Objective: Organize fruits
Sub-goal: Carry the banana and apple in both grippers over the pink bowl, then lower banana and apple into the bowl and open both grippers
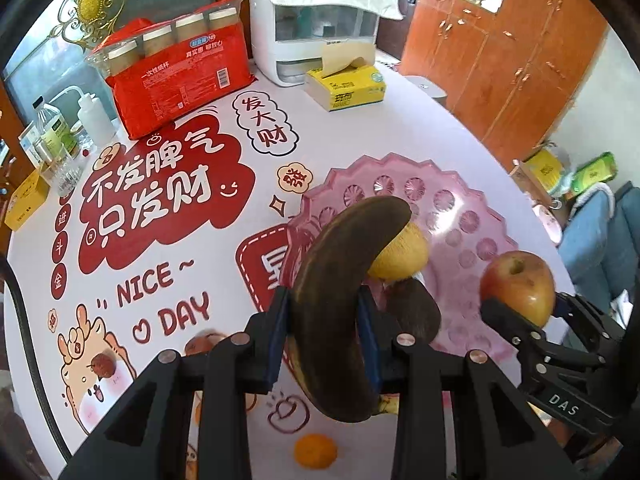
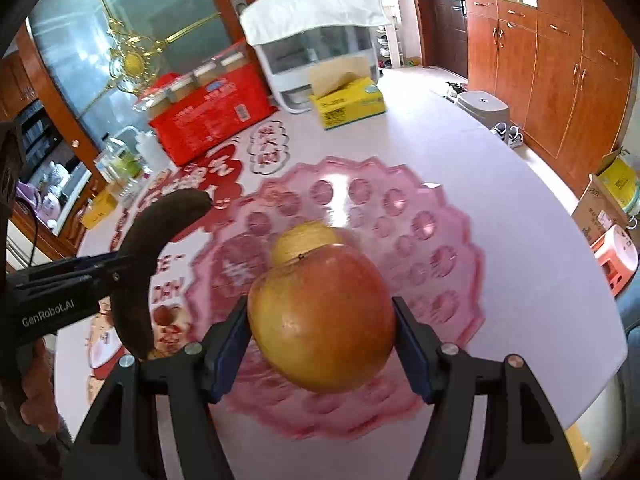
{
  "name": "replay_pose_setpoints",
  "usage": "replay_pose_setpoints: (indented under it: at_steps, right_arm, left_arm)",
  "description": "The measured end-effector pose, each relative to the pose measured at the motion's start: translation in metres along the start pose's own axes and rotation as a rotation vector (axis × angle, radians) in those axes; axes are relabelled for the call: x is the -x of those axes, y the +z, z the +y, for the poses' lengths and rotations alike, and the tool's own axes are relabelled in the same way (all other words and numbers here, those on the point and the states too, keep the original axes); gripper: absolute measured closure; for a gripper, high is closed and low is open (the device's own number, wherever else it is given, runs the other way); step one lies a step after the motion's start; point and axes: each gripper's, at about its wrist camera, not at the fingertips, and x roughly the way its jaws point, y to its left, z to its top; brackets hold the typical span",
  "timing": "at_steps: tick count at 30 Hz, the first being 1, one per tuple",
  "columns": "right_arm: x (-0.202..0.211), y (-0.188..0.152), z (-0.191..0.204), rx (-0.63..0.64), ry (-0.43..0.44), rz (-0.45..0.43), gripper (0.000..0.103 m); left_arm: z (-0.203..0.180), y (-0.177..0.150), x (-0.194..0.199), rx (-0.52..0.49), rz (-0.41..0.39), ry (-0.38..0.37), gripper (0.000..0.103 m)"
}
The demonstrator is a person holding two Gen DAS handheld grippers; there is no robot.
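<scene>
My left gripper (image 1: 324,320) is shut on a dark overripe banana (image 1: 340,292) and holds it above the near left edge of a pink scalloped plate (image 1: 420,192). My right gripper (image 2: 322,320) is shut on a red-yellow apple (image 2: 322,316) and holds it over the plate (image 2: 400,208). A yellow fruit (image 2: 304,240) lies in the plate behind the apple. The apple (image 1: 518,282) and right gripper (image 1: 520,320) also show at the right of the left wrist view. The banana (image 2: 156,248) and left gripper (image 2: 116,272) show at the left of the right wrist view.
A small orange (image 1: 315,451), a red date (image 1: 103,364) and another fruit (image 1: 204,342) lie on the printed tablecloth near me. A red cup pack (image 1: 176,76), a white appliance (image 1: 316,20), a yellow tissue box (image 1: 348,84) and bottles (image 1: 60,136) stand at the far side.
</scene>
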Motion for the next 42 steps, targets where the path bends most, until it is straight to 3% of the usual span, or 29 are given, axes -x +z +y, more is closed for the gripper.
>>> replay_pose_setpoints:
  at_steps: [9,18,28,38,42]
  right_arm:
    - [-0.052,0.017,-0.03,0.064,-0.019,0.105,0.035]
    - [-0.092,0.02,-0.037,0.104,-0.016,0.227,0.035]
    - [-0.103,0.022,-0.026,0.19,-0.068,0.239,0.034]
    - [-0.093,0.023,-0.026,0.163,-0.016,0.205,0.034]
    - [-0.082,0.027,-0.028,0.143,-0.022,0.168,0.034]
  left_arm:
    - [-0.016,0.014,-0.058,0.021,0.075,0.111,0.072]
    - [-0.02,0.012,-0.086,0.017,0.13,0.178,0.072]
    - [-0.026,0.013,-0.095,-0.008,0.153,0.206,0.071]
    - [-0.025,0.013,-0.085,-0.017,0.133,0.223,0.067]
    - [-0.025,0.012,-0.077,-0.015,0.117,0.222,0.056]
